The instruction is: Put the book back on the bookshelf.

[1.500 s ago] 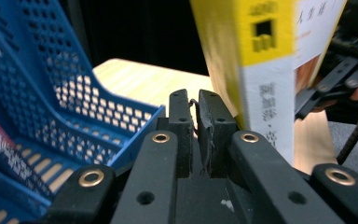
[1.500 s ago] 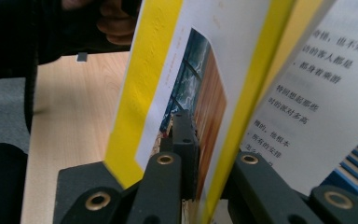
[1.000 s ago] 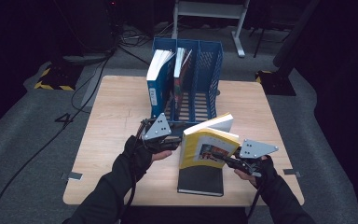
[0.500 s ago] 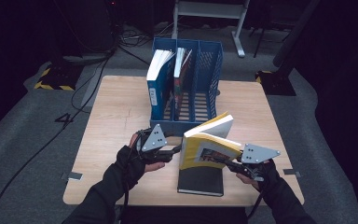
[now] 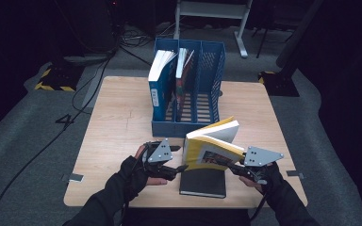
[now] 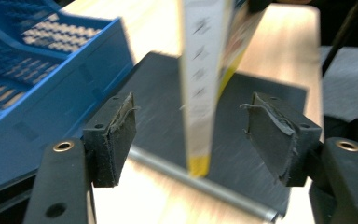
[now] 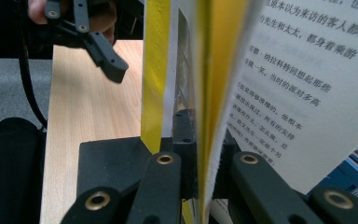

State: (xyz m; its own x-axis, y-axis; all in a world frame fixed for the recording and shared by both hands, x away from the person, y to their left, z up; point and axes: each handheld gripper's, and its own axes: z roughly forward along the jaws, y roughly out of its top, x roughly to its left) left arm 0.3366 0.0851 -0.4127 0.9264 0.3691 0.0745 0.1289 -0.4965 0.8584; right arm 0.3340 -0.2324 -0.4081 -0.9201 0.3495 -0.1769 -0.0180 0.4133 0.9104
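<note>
Dark room all round, cables on grey floor. Wooden table (image 5: 118, 122) at centre. Blue rack (image 5: 188, 123) at 12 o'clock on table, three slots; blue book (image 5: 159, 89) upright in left slot, second book (image 5: 183, 77) in middle slot, right slot not readable. Black book (image 5: 202, 182) flat at 6 o'clock, near table edge, just in front of rack. Yellow book (image 5: 212, 146) upright, lower edge over black book, pages fanned toward 1 o'clock; contact between the two not clear. Right gripper (image 5: 226, 162) at 4 o'clock, pressed together, pinching yellow book's cover and outer pages (image 7: 200, 140) near lower corner; printed page leaning away to right of jaws. Left gripper (image 5: 181, 168) at 7 o'clock, low beside black book's left edge, spread, just been opening; spine of yellow book (image 6: 198, 93) between pads (image 6: 121, 135), not touched by either. Gloved hands on both grippers, forearms entering from 6 o'clock.
</note>
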